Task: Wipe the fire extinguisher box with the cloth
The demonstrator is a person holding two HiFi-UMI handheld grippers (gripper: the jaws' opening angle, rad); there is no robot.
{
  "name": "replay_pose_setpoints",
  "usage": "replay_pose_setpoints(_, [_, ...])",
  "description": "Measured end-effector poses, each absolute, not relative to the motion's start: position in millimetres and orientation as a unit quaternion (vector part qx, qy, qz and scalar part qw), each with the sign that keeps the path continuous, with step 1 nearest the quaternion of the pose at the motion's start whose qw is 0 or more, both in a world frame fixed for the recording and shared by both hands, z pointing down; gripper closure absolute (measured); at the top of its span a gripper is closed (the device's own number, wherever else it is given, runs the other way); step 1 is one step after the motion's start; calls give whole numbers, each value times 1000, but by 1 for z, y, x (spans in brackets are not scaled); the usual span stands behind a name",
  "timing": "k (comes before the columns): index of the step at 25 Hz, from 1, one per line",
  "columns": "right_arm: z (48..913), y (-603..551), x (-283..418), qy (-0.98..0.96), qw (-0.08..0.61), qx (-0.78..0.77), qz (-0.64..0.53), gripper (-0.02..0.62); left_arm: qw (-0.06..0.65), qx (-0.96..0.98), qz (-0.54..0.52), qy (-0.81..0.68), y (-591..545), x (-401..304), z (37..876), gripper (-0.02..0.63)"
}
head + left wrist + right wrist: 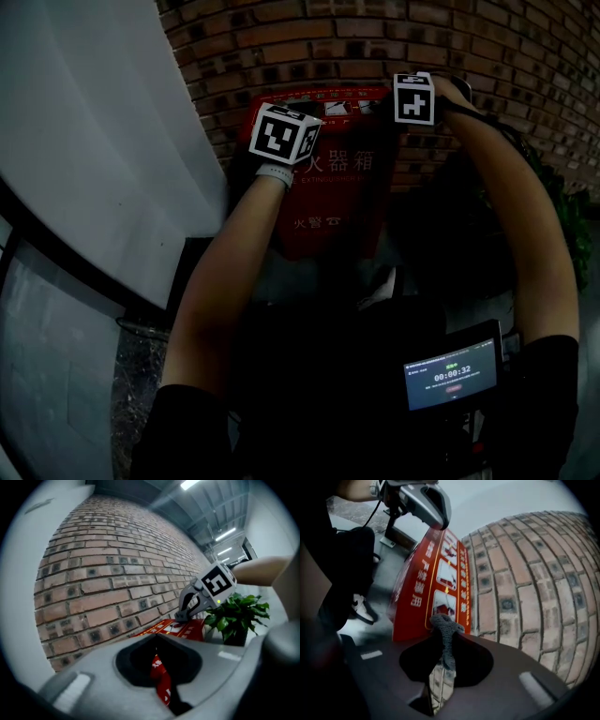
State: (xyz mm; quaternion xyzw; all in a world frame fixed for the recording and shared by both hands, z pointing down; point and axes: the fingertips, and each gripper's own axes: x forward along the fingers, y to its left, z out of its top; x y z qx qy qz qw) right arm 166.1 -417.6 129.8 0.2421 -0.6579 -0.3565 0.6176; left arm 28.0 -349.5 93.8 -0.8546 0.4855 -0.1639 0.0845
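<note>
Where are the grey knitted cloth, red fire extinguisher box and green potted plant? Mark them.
Grey knitted cloth (443, 629), right gripper view, bunched upper end.
Red fire extinguisher box (417, 590), right gripper view, lettered face.
Green potted plant (236, 613), left gripper view, leaves.

Shows a smooth, glossy red finish on the fire extinguisher box (423, 590), a coarse grey knitted cloth (446, 637) pinched between matt dark plastic jaws, and a rough, matt brick wall (525, 573) alongside.
</note>
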Motion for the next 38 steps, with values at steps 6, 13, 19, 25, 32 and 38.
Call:
replay_pose_setpoints(6, [95, -398, 85, -688, 538, 247, -418, 537, 88, -839, -153, 515, -346, -19, 75, 603])
replay_pose_setpoints(13, [88, -369, -40, -729, 476, 207, -447, 535, 70, -819, -138, 552, -341, -98, 70, 603])
replay_pose_setpoints(19, [117, -349, -122, -736, 466, 159, -465, 535, 56, -809, -155, 565, -334, -141, 93, 603])
replay_pose_setpoints(25, [134, -345, -144, -727, 480, 136, -473, 535, 49, -814, -163, 556, -333, -141, 112, 603])
replay_pose_setpoints(32, [140, -356, -90, -712, 516, 146, -453, 537, 53, -831, -158, 532, -339, -91, 110, 603])
replay_pose_setpoints(38, [138, -363, -22, -700, 535, 173, -440, 537, 66, -845, -152, 509, -341, -27, 103, 603])
